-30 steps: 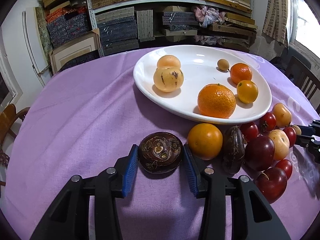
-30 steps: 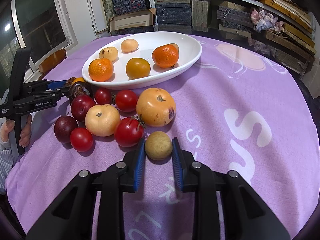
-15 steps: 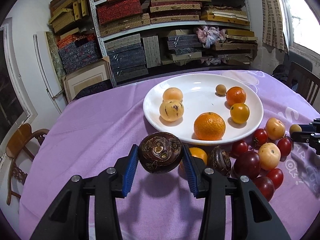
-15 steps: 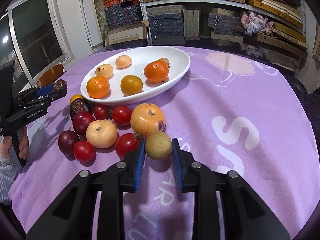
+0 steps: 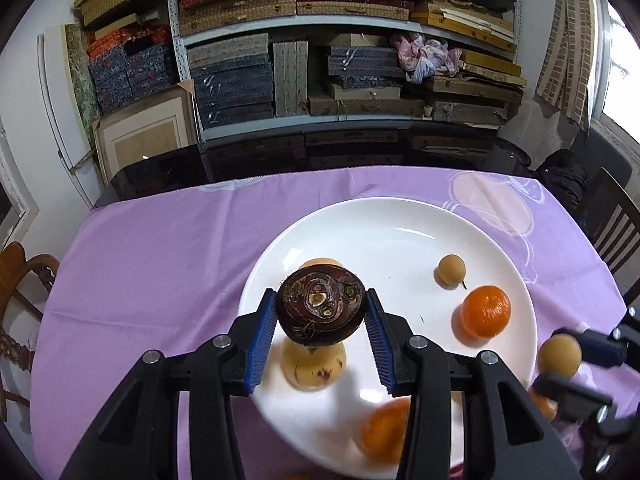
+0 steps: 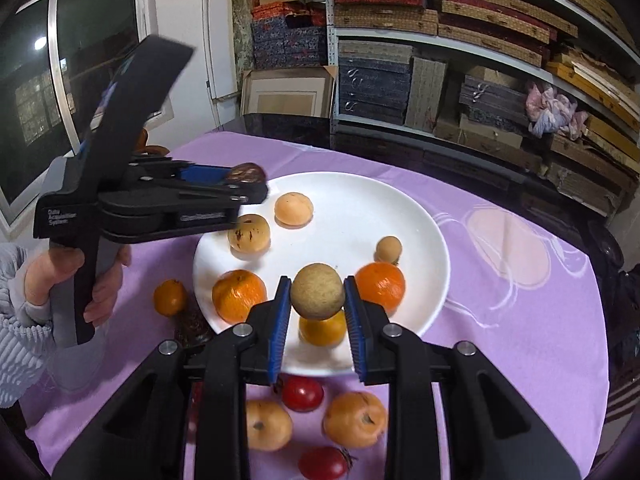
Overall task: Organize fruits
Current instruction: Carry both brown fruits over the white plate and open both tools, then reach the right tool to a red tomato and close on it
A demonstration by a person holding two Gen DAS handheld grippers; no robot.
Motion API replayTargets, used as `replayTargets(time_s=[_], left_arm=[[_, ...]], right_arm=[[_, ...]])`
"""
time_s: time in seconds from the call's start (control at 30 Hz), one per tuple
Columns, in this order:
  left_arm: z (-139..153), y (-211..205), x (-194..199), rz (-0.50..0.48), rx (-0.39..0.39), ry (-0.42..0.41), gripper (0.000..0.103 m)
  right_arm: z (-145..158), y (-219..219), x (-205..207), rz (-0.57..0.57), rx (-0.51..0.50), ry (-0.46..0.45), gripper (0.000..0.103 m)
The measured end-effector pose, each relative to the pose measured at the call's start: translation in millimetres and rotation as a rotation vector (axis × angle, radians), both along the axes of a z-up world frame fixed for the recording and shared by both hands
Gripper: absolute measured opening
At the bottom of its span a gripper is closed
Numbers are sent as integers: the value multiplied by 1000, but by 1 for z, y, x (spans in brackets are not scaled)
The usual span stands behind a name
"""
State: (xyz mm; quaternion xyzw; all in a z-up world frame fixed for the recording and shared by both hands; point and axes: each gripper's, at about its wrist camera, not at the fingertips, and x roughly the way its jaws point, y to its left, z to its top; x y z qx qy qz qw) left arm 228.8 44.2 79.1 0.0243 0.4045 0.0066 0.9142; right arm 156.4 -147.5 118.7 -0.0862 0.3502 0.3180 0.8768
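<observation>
— Two grippers, both loaded. See the left gripper [image 5: 321, 312]? Its blue pads are clamped on a dark brown fruit [image 5: 321, 307], held in the air above the plate [image 5: 384, 224].

— And straight below its tips?

— Under them a pale spotted fruit [image 5: 313, 368] lies on the plate, with another pale one [image 6: 293, 209] just past it. Ahead and to its right sit a small tan ball [image 5: 451, 269] and a mandarin [image 5: 485, 312].

— What about the right gripper [image 6: 317, 298]?

— Pinched almost closed on a tan round fruit [image 6: 317, 296], also off the cloth [image 6: 520, 320], over the plate's near edge. A yellow-orange fruit [image 6: 322, 330] lies right beneath it, mandarins either side of the tips.

— Anything left off the plate?

— Behind its tips, on the cloth: a tomato [image 6: 303, 394], two peachy fruits, another red one. To its left, a small orange [image 6: 170, 297] and something dark beside it.

— And the hand [image 6: 72, 276]?

— Wrapped around the left gripper's handle, grey sleeve [image 6: 16, 336] behind it.
</observation>
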Motion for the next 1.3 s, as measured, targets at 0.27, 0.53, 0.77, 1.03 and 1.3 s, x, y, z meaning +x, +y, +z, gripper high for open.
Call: replayTargets(time_s=[0.27, 0.53, 0.77, 1.03, 1.3], left_arm=[[-34, -13, 48, -15, 32, 102, 45], [-39, -33, 71, -60, 60, 115, 45], [-35, -43, 64, -84, 61, 98, 76], [6, 4, -23, -14, 103, -40, 100], [-27, 42, -144, 58, 160, -53, 100]], right_arm=[[-37, 63, 49, 56, -140, 67, 26], [-55, 66, 71, 46, -102, 159, 26], [-51, 54, 59, 46, -54, 154, 39], [-5, -13, -12, -8, 57, -28, 93], [-37, -90, -93, -119, 182, -109, 99]])
